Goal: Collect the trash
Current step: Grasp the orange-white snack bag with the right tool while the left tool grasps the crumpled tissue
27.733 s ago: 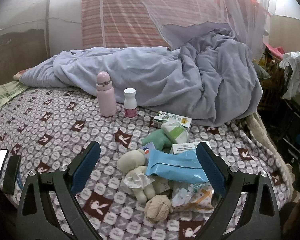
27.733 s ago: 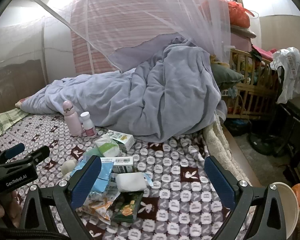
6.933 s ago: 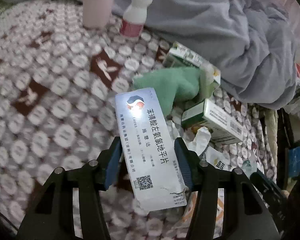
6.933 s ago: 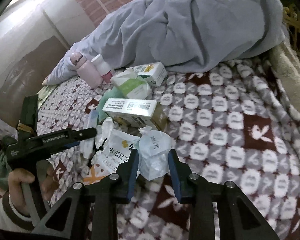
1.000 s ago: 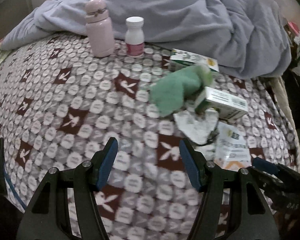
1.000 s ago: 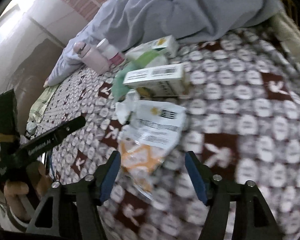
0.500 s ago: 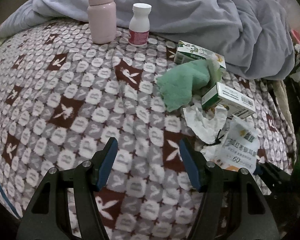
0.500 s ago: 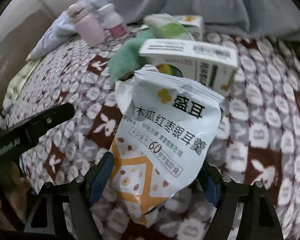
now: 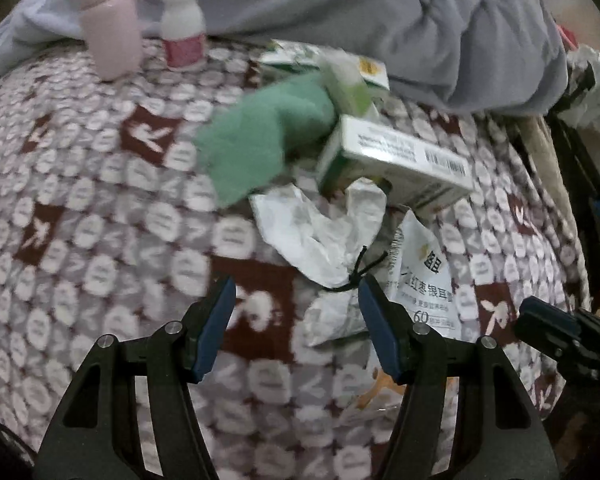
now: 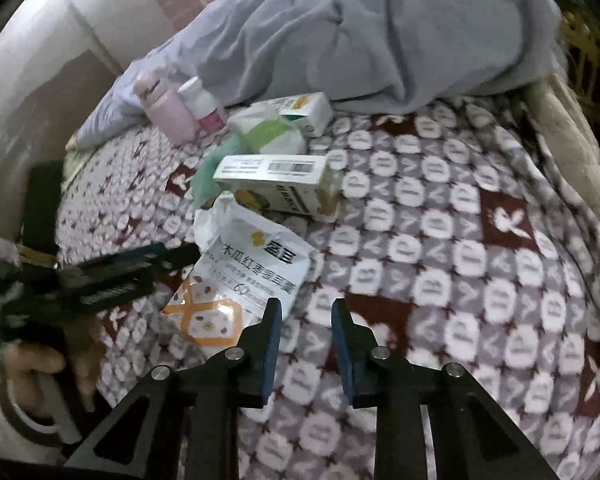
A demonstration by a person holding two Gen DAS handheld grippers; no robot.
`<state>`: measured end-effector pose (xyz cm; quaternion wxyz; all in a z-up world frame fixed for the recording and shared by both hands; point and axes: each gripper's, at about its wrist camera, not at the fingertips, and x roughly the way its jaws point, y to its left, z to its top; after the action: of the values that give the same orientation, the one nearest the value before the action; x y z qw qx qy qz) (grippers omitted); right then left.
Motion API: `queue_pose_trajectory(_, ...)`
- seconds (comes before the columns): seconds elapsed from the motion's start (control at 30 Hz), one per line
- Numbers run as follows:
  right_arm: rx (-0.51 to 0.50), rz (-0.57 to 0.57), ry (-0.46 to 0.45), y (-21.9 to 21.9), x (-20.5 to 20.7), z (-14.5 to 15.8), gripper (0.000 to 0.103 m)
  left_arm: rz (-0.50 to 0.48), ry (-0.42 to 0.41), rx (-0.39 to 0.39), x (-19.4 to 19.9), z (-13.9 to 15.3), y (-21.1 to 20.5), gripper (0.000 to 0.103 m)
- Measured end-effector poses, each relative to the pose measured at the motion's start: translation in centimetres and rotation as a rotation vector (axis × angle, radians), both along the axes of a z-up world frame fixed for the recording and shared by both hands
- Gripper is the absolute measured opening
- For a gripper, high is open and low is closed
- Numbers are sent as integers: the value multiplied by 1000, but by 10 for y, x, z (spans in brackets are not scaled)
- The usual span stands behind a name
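Half a second ago the snack pouch [image 10: 246,276] filled the gap of your right gripper [image 10: 302,312]; now it lies flat on the patterned blanket [image 10: 480,280], just left of that gripper, whose fingers are narrowed with a slim gap and nothing between them. Your left gripper [image 9: 296,300] is spread wide, empty, its right finger near the crumpled white wrapper [image 9: 320,236] and its black string. The barcode box [image 10: 276,178] touches the pouch's top edge. Bare blanket stretches rightward to the mattress edge [image 10: 572,140].
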<state>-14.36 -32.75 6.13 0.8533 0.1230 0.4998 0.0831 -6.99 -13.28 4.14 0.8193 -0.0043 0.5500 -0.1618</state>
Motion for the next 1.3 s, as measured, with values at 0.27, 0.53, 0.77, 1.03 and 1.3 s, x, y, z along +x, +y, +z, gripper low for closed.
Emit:
queue_pose_trajectory(0.27,25,-28,33,-3,-2,-7,39,56,40,-83,17,-10,-6,60)
queue_pose_trajectory(0.53,39,-8,46,7,0,-11,41,-25,9,-96,5,2,-5,9)
queue_pose_trajectory(0.77,67,46,72,43,13,-18,69,56,-73,-83,-5,34,57,8)
queue_pose_trajectory(1.03,11,46,103,91,41,-23,83,58,-139,-3,-20,37,88,8)
queue_pose_trajectory(1.3,-188,105,145,129,61,-54,83,41,-83,5,-26,10,76,8)
